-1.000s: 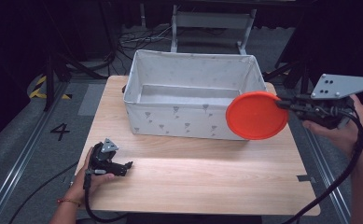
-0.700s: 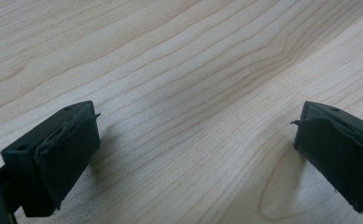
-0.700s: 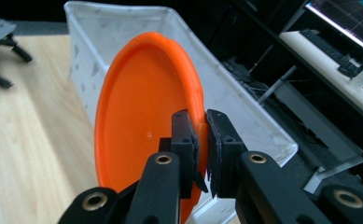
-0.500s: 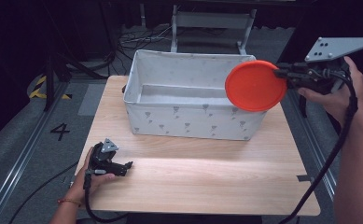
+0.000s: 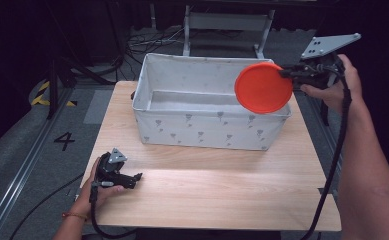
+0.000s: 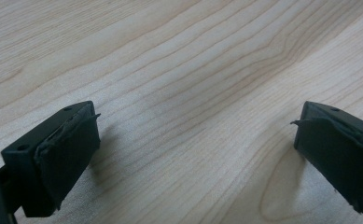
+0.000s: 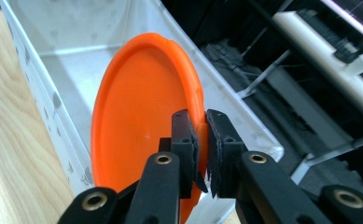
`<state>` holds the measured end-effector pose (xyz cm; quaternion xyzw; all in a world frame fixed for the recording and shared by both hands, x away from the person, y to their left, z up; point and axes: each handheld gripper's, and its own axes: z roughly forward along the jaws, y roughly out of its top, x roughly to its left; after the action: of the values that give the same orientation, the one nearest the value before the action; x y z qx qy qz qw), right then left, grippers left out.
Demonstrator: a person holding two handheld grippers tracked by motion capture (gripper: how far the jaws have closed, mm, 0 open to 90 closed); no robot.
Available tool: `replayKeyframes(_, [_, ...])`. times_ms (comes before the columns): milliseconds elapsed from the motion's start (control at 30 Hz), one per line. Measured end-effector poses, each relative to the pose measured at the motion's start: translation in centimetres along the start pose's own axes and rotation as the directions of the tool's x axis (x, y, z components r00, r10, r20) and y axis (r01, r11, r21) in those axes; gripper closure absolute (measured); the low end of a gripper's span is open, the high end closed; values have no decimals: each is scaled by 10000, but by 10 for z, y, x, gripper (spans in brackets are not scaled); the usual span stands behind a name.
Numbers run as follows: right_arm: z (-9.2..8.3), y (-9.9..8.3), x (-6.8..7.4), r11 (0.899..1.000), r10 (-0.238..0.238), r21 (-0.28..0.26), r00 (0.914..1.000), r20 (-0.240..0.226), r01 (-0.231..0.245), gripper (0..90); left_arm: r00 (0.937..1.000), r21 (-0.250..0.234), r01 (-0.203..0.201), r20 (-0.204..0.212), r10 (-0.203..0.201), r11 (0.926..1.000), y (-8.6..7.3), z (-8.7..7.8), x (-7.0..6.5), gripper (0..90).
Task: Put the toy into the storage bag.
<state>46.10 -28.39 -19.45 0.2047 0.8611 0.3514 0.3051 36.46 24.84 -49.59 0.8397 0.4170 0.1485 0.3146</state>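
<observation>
Plate: I have the round orange plastic plate (image 5: 263, 87) pinched by its rim and held on edge, up in the air over the right end of the bin, above its near right corner.
Right gripper: my right gripper (image 7: 202, 140) is clamped on the plate's rim, one jaw on each face, with the plate rising beyond the jaw tips.
Bin: the white rectangular fabric bin with small grey tree prints (image 5: 152, 107) sits at the far edge of the table; its floor looks bare from what I see.
Left gripper: my left gripper (image 5: 134, 178) lies near the front left corner of the table, jaws spread wide with nothing but wood grain between them.
Table: the light wooden table (image 5: 222, 195) carries only the bin and the resting gripper.
Step in hand: I judge this as the carry, bringing the plate over the bin to drop it in.
Next move: I'd shift the plate further over the bin's opening, clear of the near wall, lower it inside, then let the jaws part; released too early, it could catch the soft rim and tip out.
</observation>
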Motion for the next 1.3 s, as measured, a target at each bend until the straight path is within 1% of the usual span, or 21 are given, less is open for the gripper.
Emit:
replayKeyframes(33, [9, -4, -1, 10000, 46, 75, 10000, 38, -47, 826, 10000, -4, 37, 33, -37, 10000, 0, 0, 0, 5])
replayKeyframes(100, [16, -8, -3, 9998, 186, -51, 9998, -30, -186, 825, 10000, -25, -4, -8, 4, 10000, 0, 0, 0, 5])
replayKeyframes(200, [17, -10, -7, 9994, 333, -127, 9994, -76, -334, 825, 10000, -10, 26, 14, -26, 10000, 0, 0, 0, 5])
replayKeyframes(233, [17, -13, -12, 9985, 515, -204, 9987, 38, -514, 825, 10000, -11, 26, 13, -26, 10000, 0, 0, 0, 5])
replayKeyframes(267, [16, -13, -14, 9976, 635, -265, 9980, -12, -635, 825, 10000, -8, 31, 15, -31, 10000, 0, 0, 0, 5])
replayKeyframes(333, [14, -14, -17, 9973, 652, -333, 9979, -7, -652, 825, 10000, -10, 25, 13, -25, 10000, 0, 0, 0, 5])
replayKeyframes(400, [11, -13, -22, 9969, 728, -316, 9971, 240, -720, 826, 10000, -8, 25, 16, -25, 10000, 0, 0, 0, 5])
replayKeyframes(467, [11, -14, -24, 9968, 734, -350, 9968, 317, -723, 826, 10000, -10, 28, 16, -27, 10000, 0, 0, 0, 5])
replayKeyframes(600, [19, -16, -24, 9963, 824, -247, 9964, 222, -818, 826, 10000, -7, 13, 28, -13, 10000, 0, 0, 0, 5])
replayKeyframes(633, [24, -18, -22, 9972, 743, -108, 9972, 109, -742, 826, 10000, -7, 11, 26, -11, 10000, 0, 0, 0, 5])
replayKeyframes(700, [33, -20, -20, 9978, 647, 141, 9979, 94, -648, 826, 10000, -5, 11, 31, -11, 10000, 0, 0, 0, 5])
replayKeyframes(733, [33, -20, -20, 9978, 647, 141, 9979, 94, -648, 826, 10000, -5, 11, 31, -11, 10000, 0, 0, 0, 5])
replayKeyframes(767, [42, -23, -18, 9976, 604, 348, 9982, -23, -603, 826, 10000, -6, 9, 29, -9, 10000, 0, 0, 0, 5])
replayKeyframes(800, [45, -25, -17, 9975, 559, 430, 9984, -112, -554, 826, 10000, -4, 8, 29, -8, 10000, 0, 0, 0, 5])
replayKeyframes(867, [48, -26, -15, 9974, 550, 488, 9983, -209, -539, 826, 10000, -6, 12, 29, -12, 10000, 0, 0, 0, 5])
replayKeyframes(967, [59, -30, -11, 9959, 384, 831, 9982, -456, -345, 826, 10000, -7, 13, 30, -13, 10000, 0, 0, 0, 5])
replayKeyframes(1067, [69, -33, -5, 9909, 10, 1344, 9974, -725, 88, 826, 10000, -6, 11, 29, -11, 10000, 0, 0, 0, 5])
replayKeyframes(1133, [73, -36, -2, 9885, -89, 1495, 9951, -982, 236, 826, 10000, -7, 12, 28, -12, 10000, 0, 0, 0, 5])
replayKeyframes(1167, [73, -36, -2, 9885, -89, 1495, 9951, -982, 236, 826, 10000, -7, 12, 28, -12, 10000, 0, 0, 0, 5])
replayKeyframes(1200, [74, -37, -1, 9865, -108, 1609, 9933, -1149, 293, 826, 10000, -6, 11, 29, -11, 10000, 0, 0, 0, 5])
replayKeyframes(1300, [80, -41, 3, 9742, -430, 2123, 9868, -1558, 760, 825, 10000, -8, 13, 29, -13, 10000, 0, 0, 0, 5])
